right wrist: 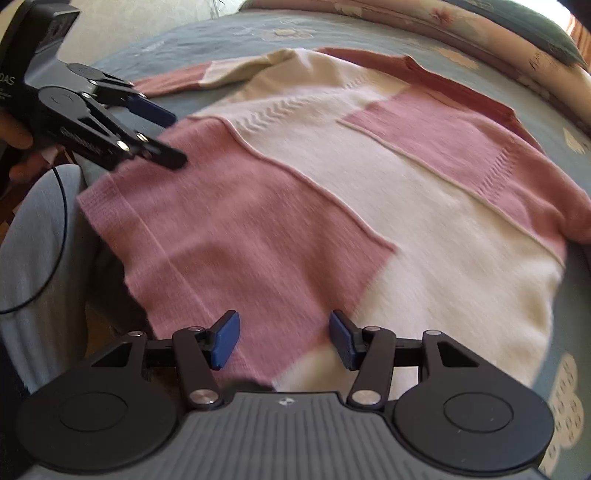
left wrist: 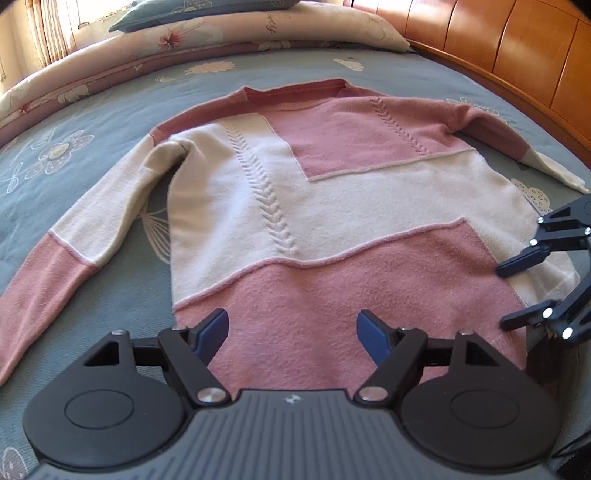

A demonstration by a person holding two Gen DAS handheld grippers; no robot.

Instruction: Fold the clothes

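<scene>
A pink and cream knit sweater (left wrist: pixel 332 206) lies flat, front up, on the bed, collar far from me and both sleeves spread out. It also fills the right wrist view (right wrist: pixel 332 206). My left gripper (left wrist: pixel 293 334) is open and empty, just above the pink hem near its left corner. It also shows in the right wrist view (right wrist: pixel 173 138) at the upper left. My right gripper (right wrist: pixel 284 341) is open and empty over the hem's right part, where pink meets cream. It shows in the left wrist view (left wrist: pixel 504 295) at the right edge.
The bed has a blue-grey floral bedspread (left wrist: pixel 92 122). A rolled floral quilt (left wrist: pixel 207 40) and a blue pillow (left wrist: pixel 192 11) lie at the far side. A wooden headboard (left wrist: pixel 517 55) runs along the right. The person's grey-clad leg (right wrist: pixel 37 258) is at the bed's near edge.
</scene>
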